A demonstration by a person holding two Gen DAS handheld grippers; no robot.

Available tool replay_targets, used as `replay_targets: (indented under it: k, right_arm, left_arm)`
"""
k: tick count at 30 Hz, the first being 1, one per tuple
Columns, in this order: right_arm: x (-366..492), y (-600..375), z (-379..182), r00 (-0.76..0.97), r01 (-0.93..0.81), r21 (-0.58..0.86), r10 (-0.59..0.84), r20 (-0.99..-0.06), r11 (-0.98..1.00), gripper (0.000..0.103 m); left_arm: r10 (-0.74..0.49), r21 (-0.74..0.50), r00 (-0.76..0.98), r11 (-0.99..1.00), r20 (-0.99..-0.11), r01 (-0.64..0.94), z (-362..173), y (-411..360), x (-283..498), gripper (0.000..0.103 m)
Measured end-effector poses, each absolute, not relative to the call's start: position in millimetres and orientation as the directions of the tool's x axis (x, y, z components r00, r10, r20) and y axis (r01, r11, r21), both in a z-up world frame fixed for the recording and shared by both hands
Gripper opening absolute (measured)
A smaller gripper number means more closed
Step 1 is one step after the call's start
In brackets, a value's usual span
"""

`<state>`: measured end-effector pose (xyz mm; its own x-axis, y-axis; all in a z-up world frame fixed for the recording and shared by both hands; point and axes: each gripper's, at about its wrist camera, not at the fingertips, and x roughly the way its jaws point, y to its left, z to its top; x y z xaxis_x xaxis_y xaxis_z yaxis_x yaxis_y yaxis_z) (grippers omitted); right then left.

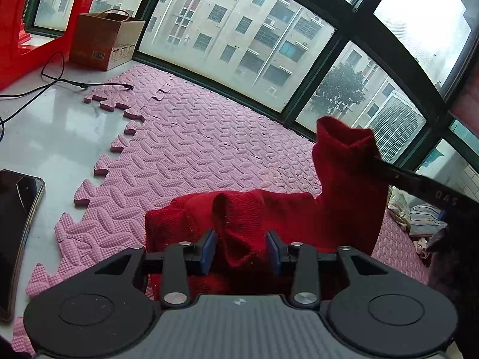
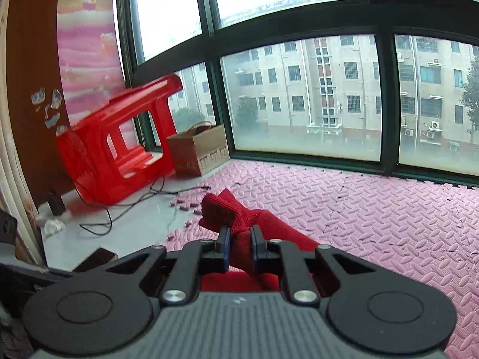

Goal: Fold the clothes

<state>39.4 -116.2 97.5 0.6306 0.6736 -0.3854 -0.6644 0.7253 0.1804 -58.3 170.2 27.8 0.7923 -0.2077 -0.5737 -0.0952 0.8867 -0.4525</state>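
Holding the red knit garment (image 1: pixel 269 218) above the pink foam mat (image 1: pixel 194 149), left gripper (image 1: pixel 242 249) clamped on a bunched fold, right gripper (image 2: pixel 239 246) clamped on its cuff at two o'clock, I judge I must next spread it flat.

Left wrist view: mounted just behind the left gripper (image 1: pixel 242 249), looking forward and down along its fingers, very near the red garment (image 1: pixel 299 209), across the pink foam mat (image 1: pixel 194 137) toward the window (image 1: pixel 239 30). Right wrist view: mounted behind the right gripper (image 2: pixel 239 246), angled less steeply, facing the same window wall with the red stool (image 2: pixel 119 149) off to the left. Shared by both: mat, window, stool, cardboard box (image 1: pixel 104 42), black cable (image 1: pixel 54 80), phone (image 1: pixel 15 209), garment.
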Motion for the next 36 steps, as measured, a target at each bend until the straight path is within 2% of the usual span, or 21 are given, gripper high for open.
replay_targets:
  k: [5,13,16,22,28,32,36]
  right_arm:
    - [22,-97,110,0.578,-0.744,0.136,0.732,-0.361,0.655,0.012]
    - [-18,-44,56,0.468,-0.846,-0.031,0.715,-0.52,0.532,0.012]
    - [-32,-38,45,0.462,-0.857,-0.063,0.707,-0.536,0.512,0.012]
    - [-38,-32,33,0.467,-0.859,-0.093,0.695,-0.547,0.504,0.012]
    - [-41,-29,24,0.486,-0.853,-0.119,0.689,-0.538,0.509,0.013]
    - [-47,-29,20,0.5,-0.85,-0.146,0.691,-0.523,0.506,0.014]
    - [-51,-28,15,0.497,-0.854,-0.152,0.693,-0.521,0.498,0.018]
  left_arm:
    - [-0.186,-0.443,0.795,0.889,-0.578,-0.113,27,177,-64,0.039]
    - [-0.144,-0.442,0.809,0.884,-0.57,-0.153,33,196,-75,0.038]
    - [-0.147,-0.451,0.83,0.882,-0.537,-0.135,47,199,-77,0.038]
    - [-0.273,-0.512,0.847,0.859,-0.456,0.001,71,177,-59,0.038]
    - [-0.364,-0.536,0.776,0.843,-0.514,0.041,47,150,-17,0.038]
    - [-0.341,-0.538,0.761,0.843,-0.551,-0.012,33,154,-7,0.034]
    - [-0.324,-0.561,0.774,0.826,-0.545,-0.049,24,168,-11,0.033]
